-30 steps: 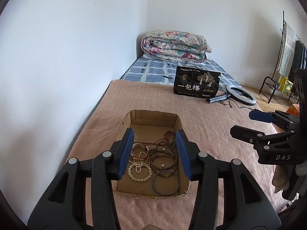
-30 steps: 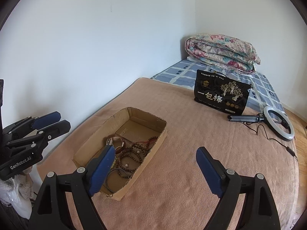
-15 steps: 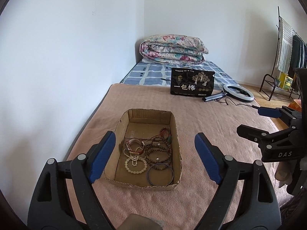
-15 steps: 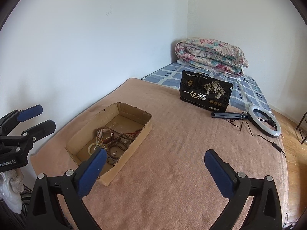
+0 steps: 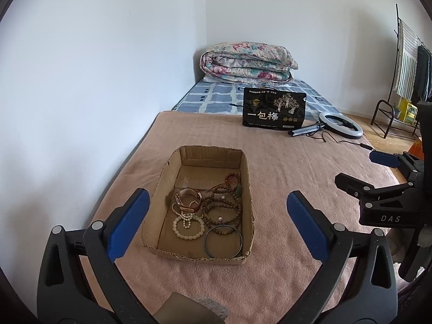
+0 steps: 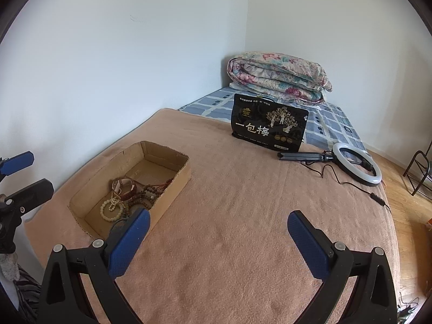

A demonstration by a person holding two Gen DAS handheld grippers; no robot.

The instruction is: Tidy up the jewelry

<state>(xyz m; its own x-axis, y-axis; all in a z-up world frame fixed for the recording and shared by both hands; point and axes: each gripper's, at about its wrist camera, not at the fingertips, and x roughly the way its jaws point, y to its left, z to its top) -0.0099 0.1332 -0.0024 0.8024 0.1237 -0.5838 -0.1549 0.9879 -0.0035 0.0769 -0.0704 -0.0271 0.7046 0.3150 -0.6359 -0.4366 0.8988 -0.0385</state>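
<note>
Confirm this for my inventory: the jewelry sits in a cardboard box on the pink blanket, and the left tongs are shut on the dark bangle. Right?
Not quite. The left tongs are open and hold nothing; the left wrist view shows the bangle lying in the box. The rest is right.

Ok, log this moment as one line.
left gripper: open, above cardboard box | right gripper: open, over blanket | bracelets: in box

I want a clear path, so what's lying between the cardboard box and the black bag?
Nothing: only bare pink blanket lies between the box and the bag. The right wrist view shows it best.
</note>
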